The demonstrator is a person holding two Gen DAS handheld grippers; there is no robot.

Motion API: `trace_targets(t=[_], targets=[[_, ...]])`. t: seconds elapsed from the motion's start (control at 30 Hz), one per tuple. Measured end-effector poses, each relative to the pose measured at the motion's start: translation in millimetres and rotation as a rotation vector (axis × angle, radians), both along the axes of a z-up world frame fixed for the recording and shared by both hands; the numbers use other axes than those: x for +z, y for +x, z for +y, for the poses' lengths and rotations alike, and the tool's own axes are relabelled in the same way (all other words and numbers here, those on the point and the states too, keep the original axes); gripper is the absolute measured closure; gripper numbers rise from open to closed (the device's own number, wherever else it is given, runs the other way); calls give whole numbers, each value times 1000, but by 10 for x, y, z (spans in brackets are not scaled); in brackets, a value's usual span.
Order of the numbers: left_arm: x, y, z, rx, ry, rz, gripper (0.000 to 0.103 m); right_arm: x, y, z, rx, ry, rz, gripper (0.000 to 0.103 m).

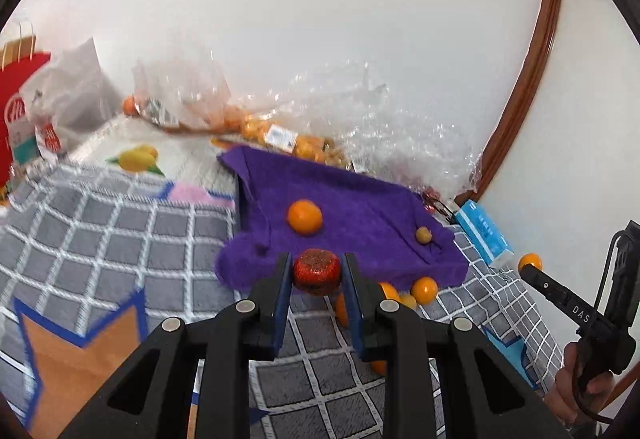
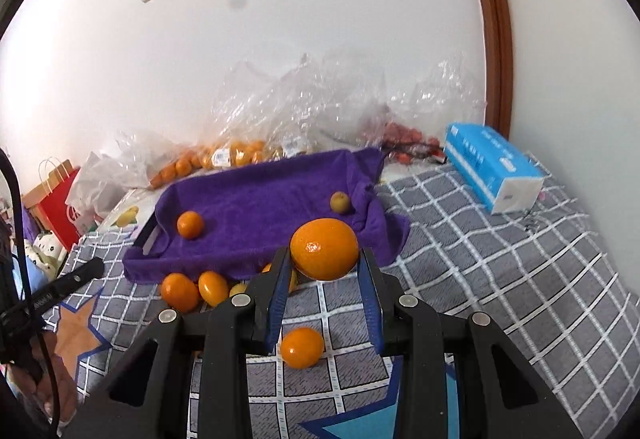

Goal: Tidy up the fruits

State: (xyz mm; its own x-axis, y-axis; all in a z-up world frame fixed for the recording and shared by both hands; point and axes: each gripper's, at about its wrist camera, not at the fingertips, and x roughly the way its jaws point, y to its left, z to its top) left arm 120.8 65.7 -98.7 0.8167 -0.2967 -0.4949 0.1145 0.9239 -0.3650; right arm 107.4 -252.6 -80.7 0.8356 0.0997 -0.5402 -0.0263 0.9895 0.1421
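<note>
A: Tongs first. What are yours doing?

B: Your left tongs [image 1: 317, 271] are pinching a small red fruit [image 1: 317, 276] between the blue pads, held clear of the blanket. Your right tongs [image 2: 324, 263] are clamped on a big orange [image 2: 324, 248], which sticks out above the fingertips.

A: And where is the tray from there?

B: Just ahead of both tips. The tray [image 2: 150, 235] is lined with a purple towel [image 2: 260, 207]. Beyond your left tips a mandarin [image 1: 305, 217] lies on the towel, and off to the right of them, near the tray's far corner, a small brownish fruit [image 1: 423, 235].

A: Loose fruit?

B: Under your right tongs one orange fruit [image 2: 301, 347] lies on the checked blanket [image 2: 500, 259]. Left of those tips, at the tray's near edge, a pair more [image 2: 196, 289] lie touching.

A: Anything behind the tray?

B: Clear bags [image 2: 320, 95] against the wall, one of them with oranges inside. Right of your right tips, well apart, is a blue tissue pack [image 2: 492, 165].
</note>
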Motion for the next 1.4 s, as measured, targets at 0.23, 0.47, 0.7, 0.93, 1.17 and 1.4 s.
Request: trace_targets(t=[0.23,0.47,0.7,0.93,1.17,1.4], targets=[[259,108,5,6,41,-15,79,67,130,-38,8,45,14,69],[398,439,-2,3,31,-14,79,47,405,-42,23,59,35,69],[436,776,-38,19,12,-19,79,184,672,9,53,52,-16,69],[152,1019,21,56,-52,-3,79,192,998,126,89,28,-49,69],[-22,1090,94,95,-43,24,79,-161,1283,99,97,71,-8,69],[-114,1150,95,107,-37,52,79,-287,1294,-42,57,82,-3,69]])
